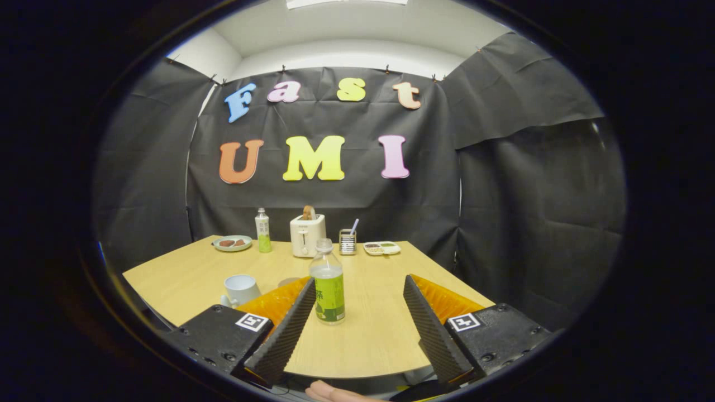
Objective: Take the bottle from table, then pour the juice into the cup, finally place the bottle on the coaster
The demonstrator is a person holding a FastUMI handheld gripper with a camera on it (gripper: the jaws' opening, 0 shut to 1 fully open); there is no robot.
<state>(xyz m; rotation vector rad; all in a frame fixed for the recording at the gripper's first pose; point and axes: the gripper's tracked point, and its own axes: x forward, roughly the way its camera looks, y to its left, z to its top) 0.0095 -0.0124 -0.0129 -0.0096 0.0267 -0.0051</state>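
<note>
A clear bottle (328,283) with a green label and greenish juice stands upright on the wooden table (380,329), just inside my left finger's tip and apart from the right finger. My gripper (357,287) is open, its fingers spread wide with nothing pressed between them. A white cup (241,289) sits on the table to the left, beyond the left finger. A small round coaster (288,281) peeks out behind the left finger, between the cup and the bottle; most of it is hidden.
Along the table's far edge stand a plate (232,243) with food, a second small bottle (263,230), a white toaster (307,235), a small holder (347,241) with a pen, and a divided dish (381,248). A person's hand (329,392) shows below the near table edge.
</note>
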